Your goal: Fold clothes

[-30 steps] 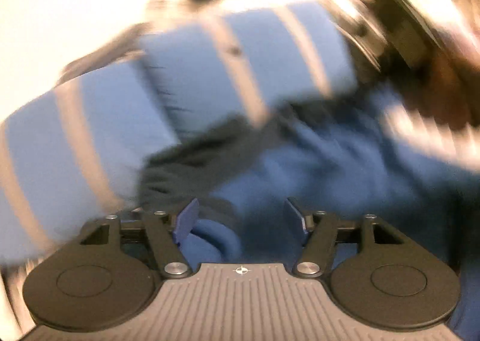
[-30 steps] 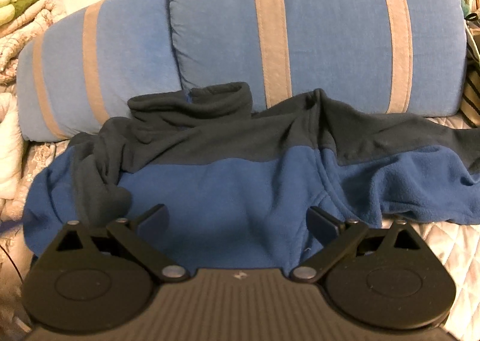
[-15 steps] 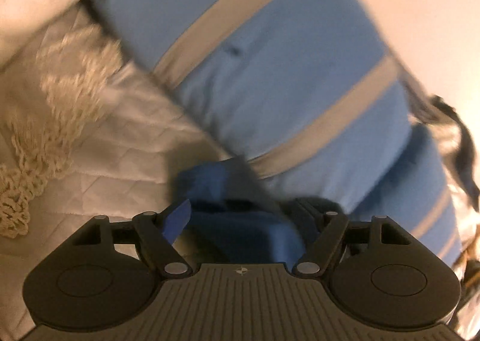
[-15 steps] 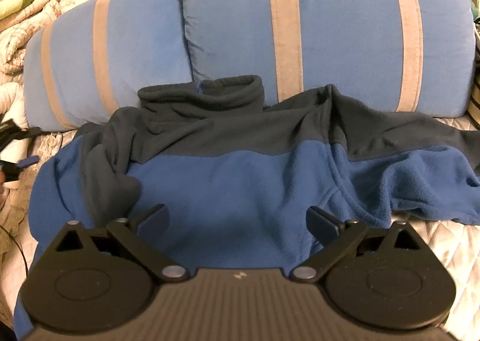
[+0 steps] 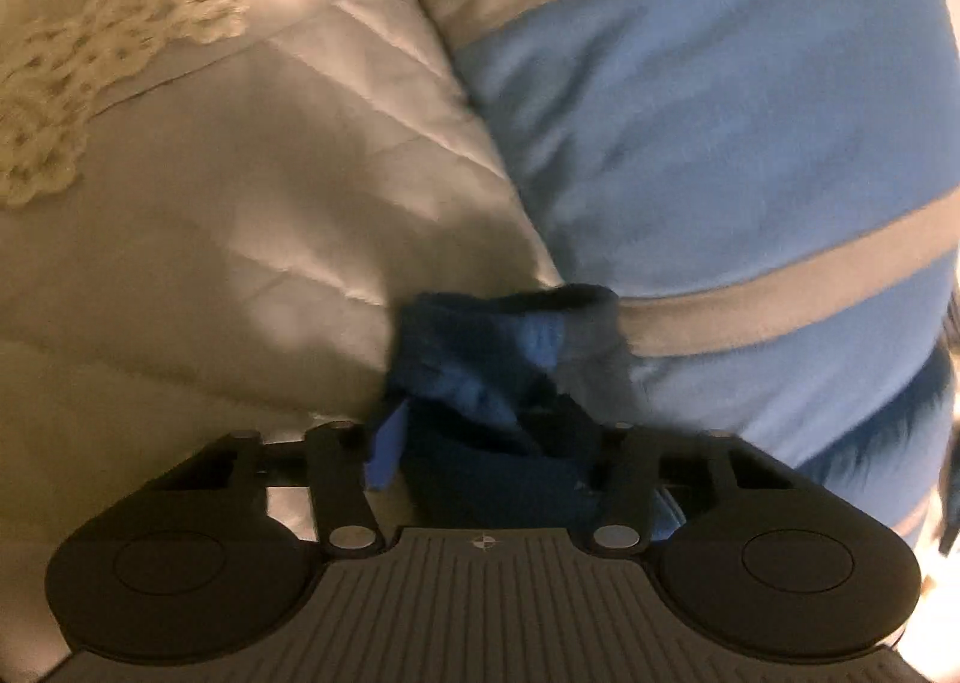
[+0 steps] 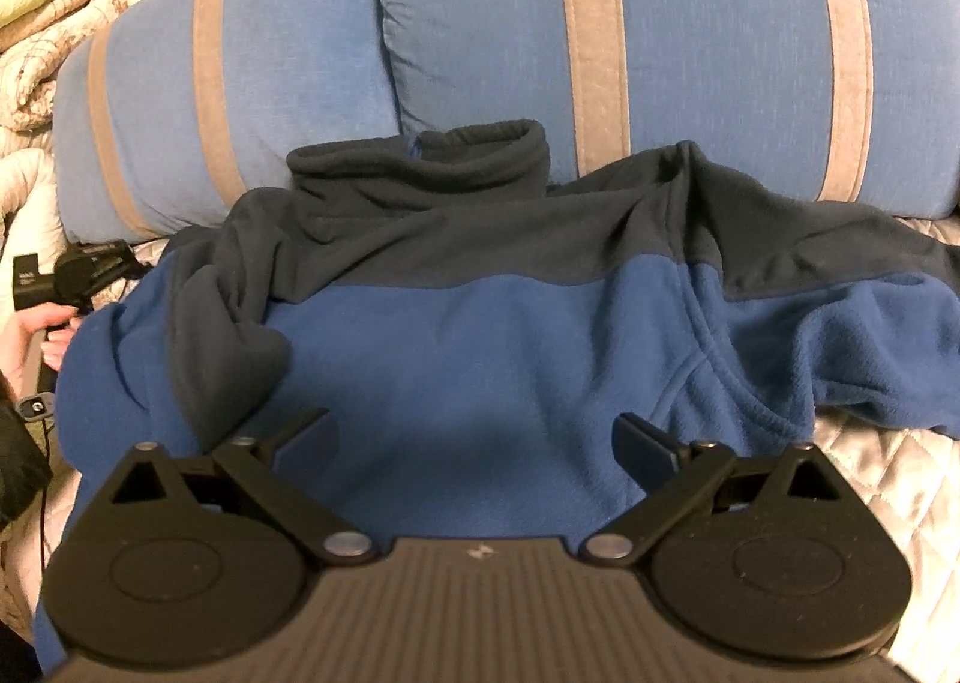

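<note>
Across a quilted bed [image 6: 888, 461] by striped cushions [image 6: 708, 35], blue fleece [image 6: 480, 359] spread under splayed, empty right tongs [image 6: 477, 440]; cuff [image 5: 504, 341] between left tongs [image 5: 489, 446], just narrowing and clenching it

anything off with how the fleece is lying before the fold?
Yes. The fleece is not flat: its collar rides up against the striped cushions, and one sleeve lies bunched over the body. The left gripper has that sleeve's cuff between its jaws.
</note>
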A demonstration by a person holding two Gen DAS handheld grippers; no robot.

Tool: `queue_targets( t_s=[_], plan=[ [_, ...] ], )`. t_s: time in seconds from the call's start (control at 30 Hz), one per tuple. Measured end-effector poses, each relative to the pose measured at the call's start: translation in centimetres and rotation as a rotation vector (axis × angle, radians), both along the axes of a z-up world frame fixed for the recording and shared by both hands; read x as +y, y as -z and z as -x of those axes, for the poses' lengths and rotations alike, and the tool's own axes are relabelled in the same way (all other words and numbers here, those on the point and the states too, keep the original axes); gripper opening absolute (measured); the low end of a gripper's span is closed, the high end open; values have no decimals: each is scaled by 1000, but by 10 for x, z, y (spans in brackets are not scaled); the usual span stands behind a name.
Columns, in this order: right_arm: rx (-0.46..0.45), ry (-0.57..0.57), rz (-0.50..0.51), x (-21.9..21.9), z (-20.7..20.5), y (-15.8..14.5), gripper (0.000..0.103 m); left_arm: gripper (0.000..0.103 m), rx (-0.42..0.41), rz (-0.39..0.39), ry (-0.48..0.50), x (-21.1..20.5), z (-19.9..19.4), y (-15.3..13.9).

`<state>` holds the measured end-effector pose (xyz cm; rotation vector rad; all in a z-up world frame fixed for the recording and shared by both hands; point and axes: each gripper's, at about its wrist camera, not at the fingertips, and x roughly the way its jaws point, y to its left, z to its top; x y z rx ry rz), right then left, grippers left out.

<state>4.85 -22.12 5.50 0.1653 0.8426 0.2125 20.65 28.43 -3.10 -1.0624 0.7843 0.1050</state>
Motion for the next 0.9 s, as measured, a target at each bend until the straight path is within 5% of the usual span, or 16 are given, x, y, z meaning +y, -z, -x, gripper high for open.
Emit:
queue_targets(
  t_s=[0.17, 0.4, 0.57, 0.7, 0.9],
  plan=[
    [10, 10, -16, -2, 0, -1, 101, 57, 48, -58, -8, -3, 21, -13],
    [41, 4, -48, 0, 3, 1, 101, 71, -58, 197, -89, 11, 33, 15],
    [46, 10, -40, 0, 3, 3, 101, 69, -92, 251, -118, 8, 20, 22],
    [52, 9, -37, 1, 1, 5, 101, 22, -58, 219, -128, 7, 9, 19],
    [57, 23, -42, -3, -2, 7, 101, 12, -139, -58, -80, 10, 2, -50]
  ],
)
